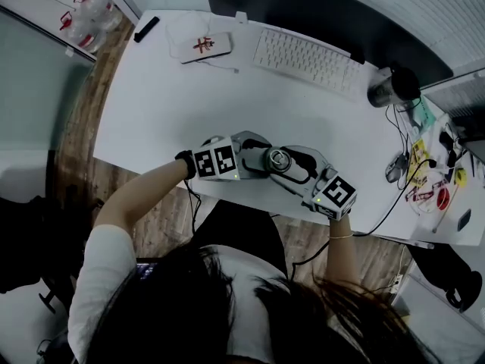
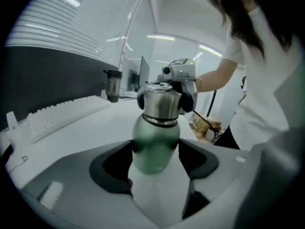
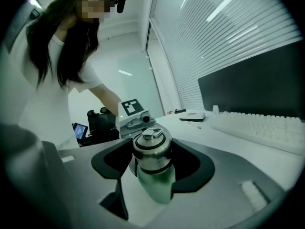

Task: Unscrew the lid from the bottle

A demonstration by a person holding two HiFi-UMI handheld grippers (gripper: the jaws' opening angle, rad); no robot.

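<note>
**At lower centre of the frame: one hold below, one above**

In the head view I see the bottle (image 1: 277, 160) cap-end up over the near edge of the white desk (image 1: 151, 105). The left gripper (image 1: 258, 159) is on it from the left of the picture and the right gripper (image 1: 297, 165) from the right. A keyboard (image 1: 303, 58) lies well apart at upper centre.

In the left gripper view, mid-frame, the jaws are closed about halfway onto the green body, with the dark pads pressed against both its flanks. The steel lid (image 2: 162, 100) sits above the body, with the other gripper's pads around it.

In the right gripper view, at lower centre, the jaws stand wide but are clamped on the lid's steel band, a pad touching each side. The small loop on top is free.

I judge the bottle to be rigid metal, smooth and likely slippery under a twist, and I cannot tell whether it is full. I would brace the body firmly and take the turn on the lid's band, not the loop.
</note>
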